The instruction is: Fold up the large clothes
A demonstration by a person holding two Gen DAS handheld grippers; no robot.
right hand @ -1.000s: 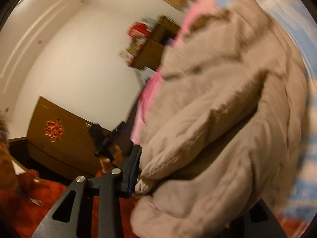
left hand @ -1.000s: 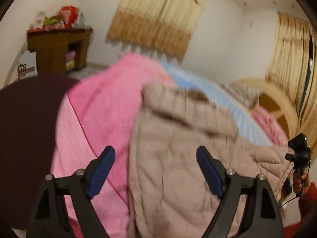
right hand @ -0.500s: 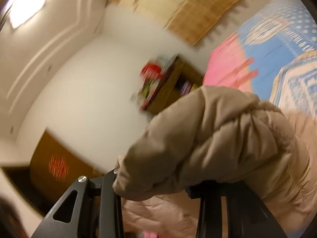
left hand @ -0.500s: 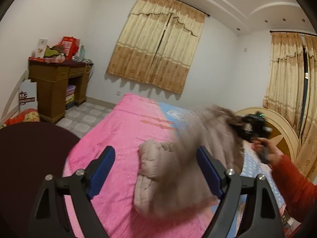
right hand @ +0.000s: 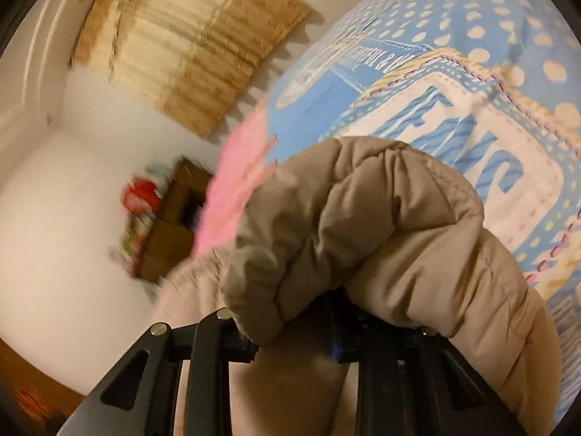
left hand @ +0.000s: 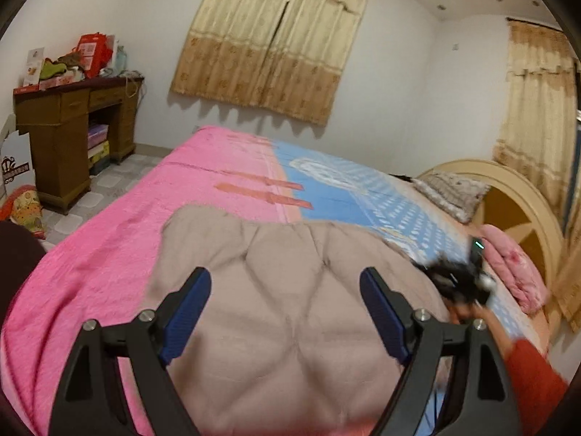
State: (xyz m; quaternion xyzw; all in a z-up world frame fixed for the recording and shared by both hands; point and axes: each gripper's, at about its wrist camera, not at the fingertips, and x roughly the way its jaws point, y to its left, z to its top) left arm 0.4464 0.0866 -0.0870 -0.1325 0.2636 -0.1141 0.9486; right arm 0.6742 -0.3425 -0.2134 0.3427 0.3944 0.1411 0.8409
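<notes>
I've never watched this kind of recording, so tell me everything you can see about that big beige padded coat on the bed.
The coat is a puffy, quilted garment in a dull beige, stitched into diamond-shaped panels, and looks like smooth nylon. It lies spread over the pink blanket, reaching the blue printed sheet. One thick padded fold bulges up from between the fingers of the right tool, whose jaws have just been closing on it. The left tool is open over the coat with nothing clamped.
</notes>
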